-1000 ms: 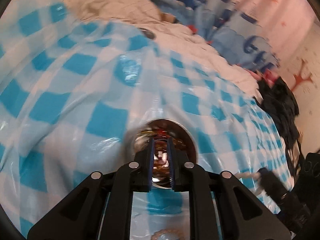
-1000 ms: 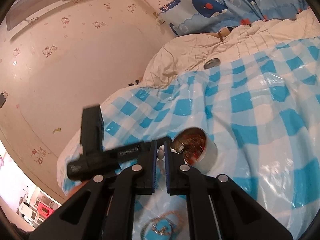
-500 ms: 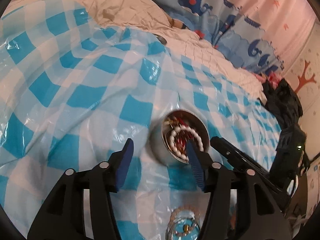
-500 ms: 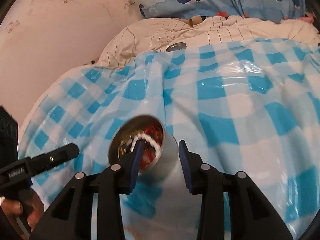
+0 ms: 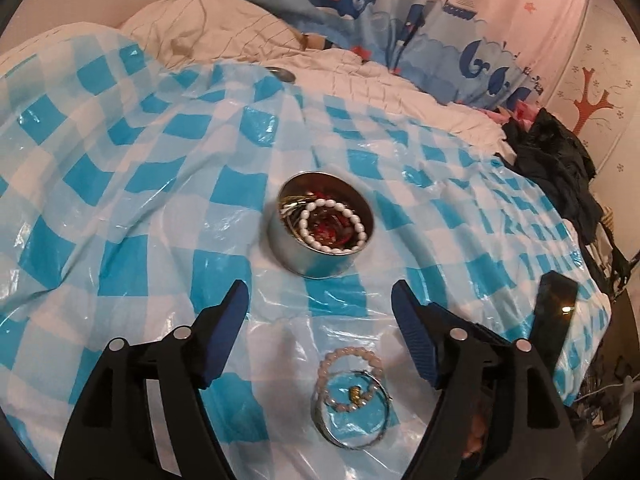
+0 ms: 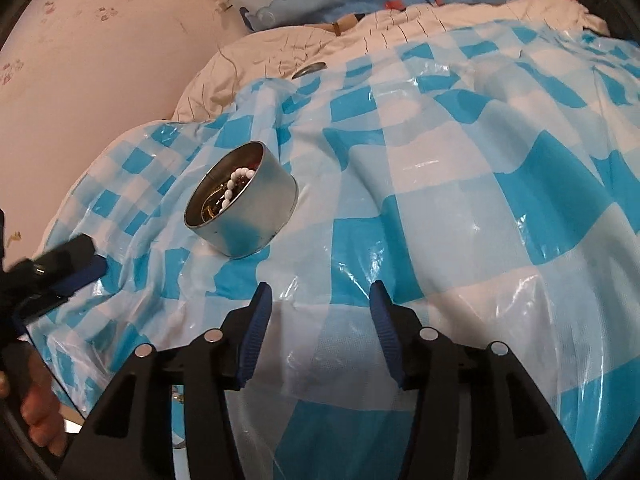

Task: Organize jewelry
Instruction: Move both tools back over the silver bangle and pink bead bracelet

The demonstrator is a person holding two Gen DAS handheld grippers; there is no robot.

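A round metal tin [image 5: 320, 232] sits on the blue-and-white checked plastic sheet [image 5: 120, 200]. A white bead bracelet [image 5: 334, 226] and other jewelry lie inside it. The tin also shows in the right wrist view [image 6: 244, 212], up and to the left of my right gripper [image 6: 318, 308]. My left gripper [image 5: 320, 304] is open and empty, just short of the tin. Between its fingers, nearer me, lie a pink bead bracelet [image 5: 352, 358] and a silver bangle [image 5: 351, 410]. My right gripper is open and empty above the sheet. The left gripper's fingertips [image 6: 72, 264] show at the left of the right wrist view.
A metal tin lid [image 5: 282, 74] lies at the far edge of the sheet on the cream quilt [image 5: 208, 28]. Whale-print bedding [image 5: 360, 4] lies behind. Dark clothing [image 5: 556, 160] is piled at the right. A pink wall [image 6: 80, 40] runs along the left.
Both grippers have opened and drawn back from the tin. The white bead bracelet that they held over the tin now lies inside it.
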